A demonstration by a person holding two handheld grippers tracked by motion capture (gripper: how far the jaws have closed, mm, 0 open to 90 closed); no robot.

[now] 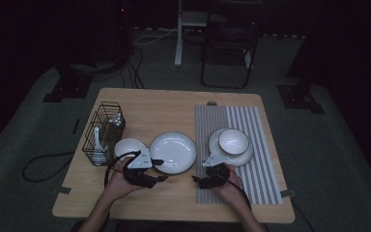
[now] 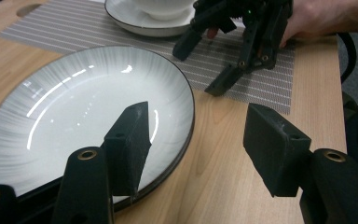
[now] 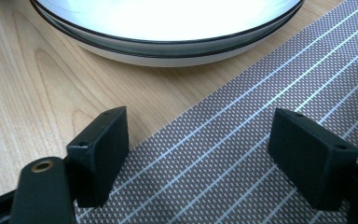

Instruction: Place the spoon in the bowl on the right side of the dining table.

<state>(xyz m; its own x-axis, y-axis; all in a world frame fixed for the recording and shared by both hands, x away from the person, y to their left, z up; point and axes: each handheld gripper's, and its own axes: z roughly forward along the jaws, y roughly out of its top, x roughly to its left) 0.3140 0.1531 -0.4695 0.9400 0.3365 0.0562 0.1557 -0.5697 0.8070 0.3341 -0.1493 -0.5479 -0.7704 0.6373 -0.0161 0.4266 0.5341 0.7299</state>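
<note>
The large plate (image 1: 172, 152) lies flat and right side up on the wooden table (image 1: 140, 104). It is round, so it has no long axis and points no way. It sits just ahead of the left gripper (image 1: 160, 169), between the 2 grippers and a little beyond both.

In the left gripper view the jaws stand wide with nothing pressed between them: 1 jaw hangs over the plate's near rim, the other over bare wood beside it. Whether that first jaw touches the rim cannot be told. The right gripper (image 1: 196, 180) is also spread wide and empty, its jaws above the near left edge of the striped placemat (image 1: 256, 159), with the large plate's rim just ahead of them in the right gripper view.

Beyond the right gripper, a bowl (image 1: 234, 140) stands on a second plate (image 1: 244, 155) on the mat. To the left of the left gripper a small plate (image 1: 125, 145) lies just beside the large one, partly covered by the gripper's cable and grey top plate. Farther left stands a wire rack (image 1: 104, 131), its contents too dim to make out.

Bare wood lies open near the front table edge behind both hands, and between the plate and the mat's edge.
</note>
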